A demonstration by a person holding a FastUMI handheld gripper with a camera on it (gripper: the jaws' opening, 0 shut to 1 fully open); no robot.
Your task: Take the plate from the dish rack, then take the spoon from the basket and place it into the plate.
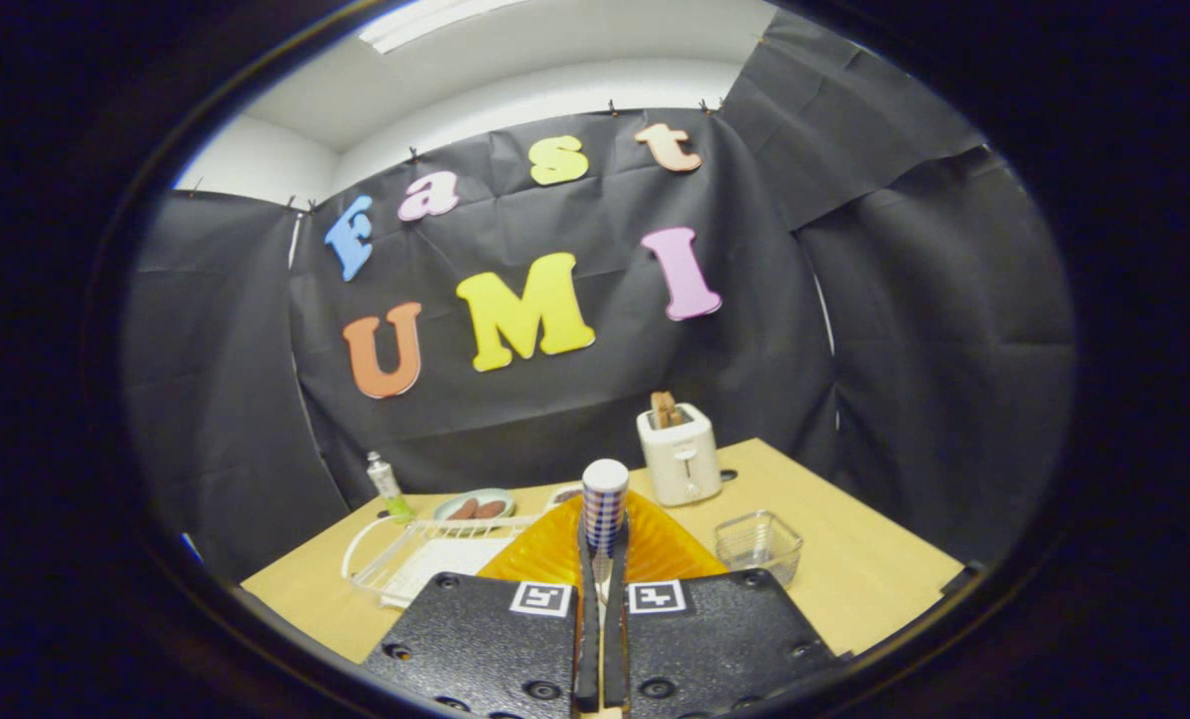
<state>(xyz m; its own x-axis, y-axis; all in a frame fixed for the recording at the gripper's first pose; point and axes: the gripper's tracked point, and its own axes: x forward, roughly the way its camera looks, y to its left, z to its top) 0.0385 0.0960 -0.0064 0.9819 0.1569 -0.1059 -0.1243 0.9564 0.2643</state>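
Claw (pixel 602 559) grips spoon (pixel 604 507) above orange plate (pixel 555 549).

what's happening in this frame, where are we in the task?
The claw is shut on the handle of a spoon and holds it upright over the orange plate, which already lies on the table beside the white dish rack. The clear basket sits just to the side. The spoon is not yet set into the plate.
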